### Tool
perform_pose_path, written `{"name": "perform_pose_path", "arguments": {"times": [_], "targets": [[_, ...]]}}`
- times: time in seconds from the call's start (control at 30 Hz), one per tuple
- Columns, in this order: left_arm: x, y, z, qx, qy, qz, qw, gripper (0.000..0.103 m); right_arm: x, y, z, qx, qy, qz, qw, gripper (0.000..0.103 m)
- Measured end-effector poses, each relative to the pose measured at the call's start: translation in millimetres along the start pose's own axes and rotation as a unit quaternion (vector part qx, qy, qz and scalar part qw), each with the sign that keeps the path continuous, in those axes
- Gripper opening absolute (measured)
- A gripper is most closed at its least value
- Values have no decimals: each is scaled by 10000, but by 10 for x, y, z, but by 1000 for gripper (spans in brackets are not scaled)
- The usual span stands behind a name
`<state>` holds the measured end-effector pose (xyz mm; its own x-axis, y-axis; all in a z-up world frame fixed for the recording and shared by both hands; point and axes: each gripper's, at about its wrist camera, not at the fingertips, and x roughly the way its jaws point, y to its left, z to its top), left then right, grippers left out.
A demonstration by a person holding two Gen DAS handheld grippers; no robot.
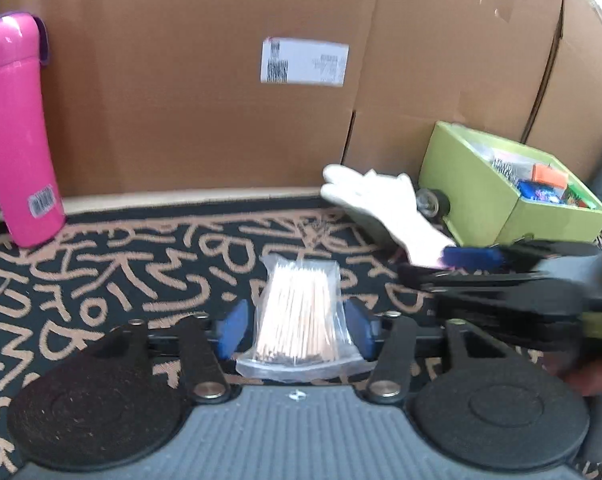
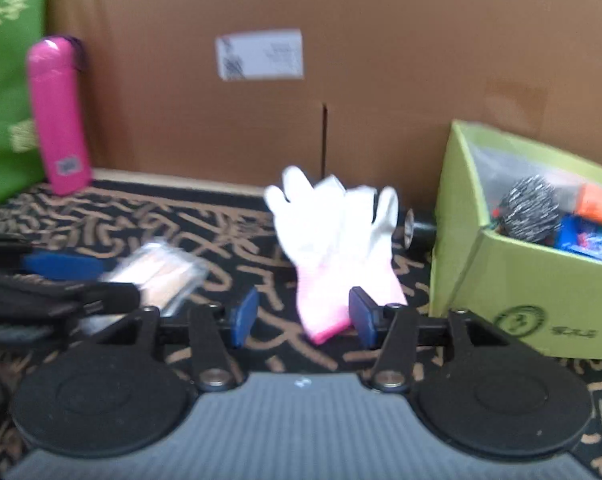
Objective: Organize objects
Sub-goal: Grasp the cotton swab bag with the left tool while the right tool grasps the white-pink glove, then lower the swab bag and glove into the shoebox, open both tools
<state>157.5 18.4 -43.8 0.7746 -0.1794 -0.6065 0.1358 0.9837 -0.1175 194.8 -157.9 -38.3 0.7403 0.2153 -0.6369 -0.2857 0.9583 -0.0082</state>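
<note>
Left gripper [image 1: 297,326]: bottom centre of the left wrist view, blue pads spread either side of a clear bag of wooden sticks [image 1: 299,316] lying on the patterned cloth [image 1: 113,276]; pads stand just clear of the bag, jaws released.

Right gripper [image 2: 303,314]: bottom centre of the right wrist view, jaws spread. A white glove with pink cuff [image 2: 333,248] stands between the pads, its cuff against the right-hand pad; whether it is actually pinched cannot be told.

Green box [image 2: 513,304]: right of frame, beside the glove, round logo and small unreadable characters on its front. The right view shows a steel scouring ball [image 2: 531,216] inside, with orange and blue packets; in the left view the ball is indistinct.

Black cylindrical item [image 2: 419,232]: between glove and box, blurred.

Pink bottle [image 1: 15,128]: upright, upper left, barcode sticker near its base, digits illegible.

Cardboard wall [image 1: 205,92]: rear, white shipping label [image 1: 304,62], print blurred.

Green panel [image 2: 5,92]: far left, right view only, pale unreadable writing.
</note>
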Motion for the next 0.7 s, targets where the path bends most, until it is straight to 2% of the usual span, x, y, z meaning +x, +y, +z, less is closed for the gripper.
{"name": "perform_pose_path", "arguments": {"times": [0.07, 0.1, 0.13, 0.17, 0.27, 0.33, 0.43, 0.53, 0.57, 0.6, 0.63, 0.7], "targets": [[12, 28, 35, 26, 7, 70, 10000, 59, 113, 50, 24, -22, -58, -267, 9996, 49], [35, 27, 43, 23, 38, 97, 9999, 60, 142, 65, 25, -7, -88, -373, 9993, 40], [27, 21, 40, 12, 79, 119, 9999, 60, 145, 65, 33, 73, -125, -338, 9993, 27], [19, 31, 32, 4, 102, 124, 9999, 61, 120, 48, 37, 155, -167, -168, 9996, 4], [39, 31, 13, 9, 133, 158, 9998, 64, -107, -32, -45, 236, -320, 404, 9984, 3], [65, 37, 8, 24, 139, 193, 9997, 65, -339, -60, -140, 105, -377, 632, 9972, 3], [89, 50, -4, -39, 173, 138, 9997, 65, -693, -104, -310, -36, -224, 848, 9961, 3], [135, 1, 10, -6, 223, 118, 9997, 65, -866, -134, -430, -286, 174, 1190, 9923, 7], [153, -25, 24, 31, 238, 140, 9996, 65, -905, -141, -449, -339, 210, 1318, 9905, 14], [172, -49, 37, 72, 242, 171, 9995, 65, -937, -112, -463, -406, 192, 1382, 9894, 24], [187, -76, 46, 123, 231, 219, 9994, 65, -958, -100, -453, -487, 97, 1339, 9898, 30], [213, -107, 61, 206, 214, 322, 9990, 65, -959, -108, -417, -586, -136, 1019, 9930, 51]]}}
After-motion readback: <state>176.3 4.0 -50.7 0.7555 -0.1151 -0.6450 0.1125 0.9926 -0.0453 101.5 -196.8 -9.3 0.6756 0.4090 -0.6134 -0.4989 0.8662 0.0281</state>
